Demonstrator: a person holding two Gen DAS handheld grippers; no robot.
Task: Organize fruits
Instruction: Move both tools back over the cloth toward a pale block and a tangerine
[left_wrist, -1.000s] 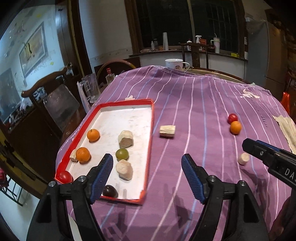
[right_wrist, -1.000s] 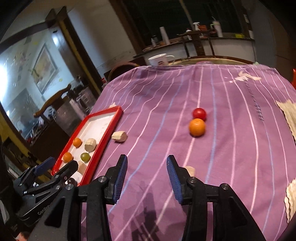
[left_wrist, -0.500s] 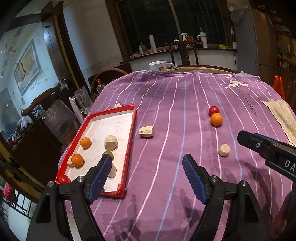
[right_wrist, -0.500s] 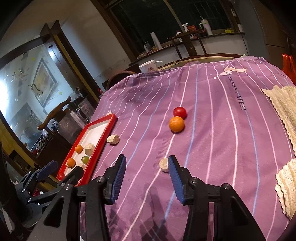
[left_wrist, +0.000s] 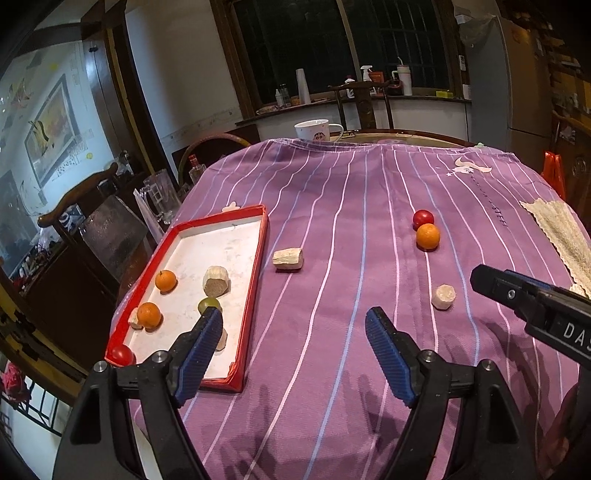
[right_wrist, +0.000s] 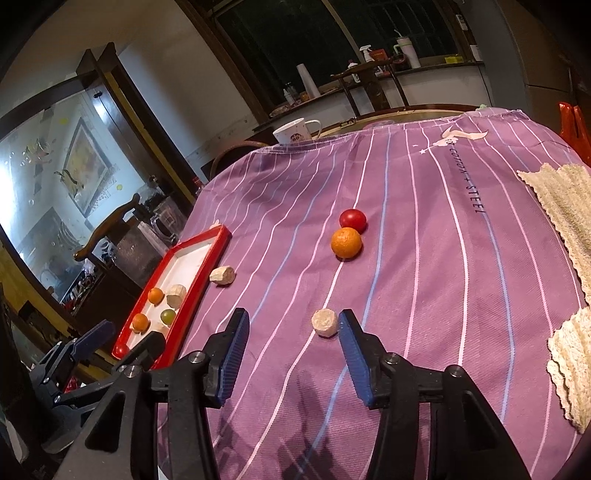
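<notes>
A red-rimmed white tray (left_wrist: 258, 251) (right_wrist: 207, 254) at the table's left holds two oranges (left_wrist: 165, 280), a green fruit (left_wrist: 207, 304), a red fruit (left_wrist: 122, 353) and pale chunks (left_wrist: 216, 282). On the purple cloth lie a red fruit (left_wrist: 423, 219) (right_wrist: 352, 218), an orange (left_wrist: 428, 236) (right_wrist: 346, 242), a pale chunk (left_wrist: 288, 257) (right_wrist: 222, 275) and a pale round piece (left_wrist: 443, 296) (right_wrist: 325, 322). My left gripper (left_wrist: 293, 343) is open and empty, by the tray's near corner. My right gripper (right_wrist: 293, 338) is open and empty, its right finger beside the round piece.
A white mug (left_wrist: 317, 130) stands at the table's far edge. A cream knitted mat (right_wrist: 565, 221) lies at the right edge. A wooden chair (left_wrist: 81, 192) and glass jugs (left_wrist: 157, 199) stand left of the table.
Both grippers have pulled back and up from the table; the view has widened. The left gripper has drawn away from the tray. The round piece now lies just ahead of my right fingers.
</notes>
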